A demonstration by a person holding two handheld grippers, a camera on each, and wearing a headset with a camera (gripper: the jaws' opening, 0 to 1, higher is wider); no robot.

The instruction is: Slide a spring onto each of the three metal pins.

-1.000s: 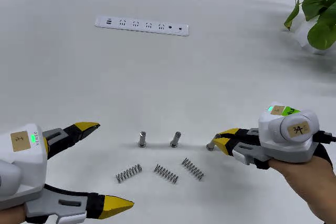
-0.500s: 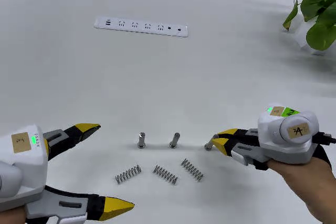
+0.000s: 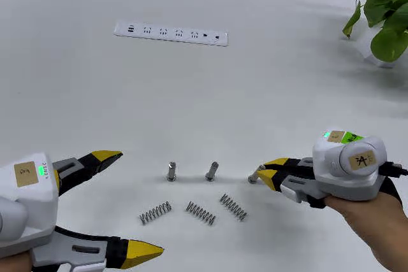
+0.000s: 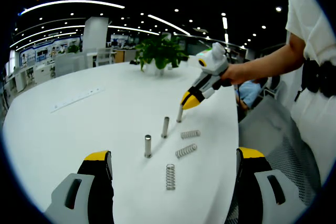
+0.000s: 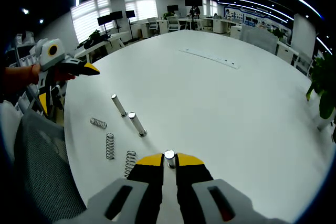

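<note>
The white worktop (image 3: 204, 93) carries everything. At near left the left claw (image 3: 131, 202) hangs released, jaws wide apart. At right the right claw (image 3: 266, 173) is clenched on the right pin (image 3: 255, 175). The middle pin (image 3: 212, 171) and left pin (image 3: 171, 171), short shiny steel studs, stand free in the same row. Three coiled springs (image 3: 201, 212) lie just nearer, on no pin.

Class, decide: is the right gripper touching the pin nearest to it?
Touching. The right gripper view shows the right gripper with its yellow tips pressed against both sides of the pin, no gap.
</note>
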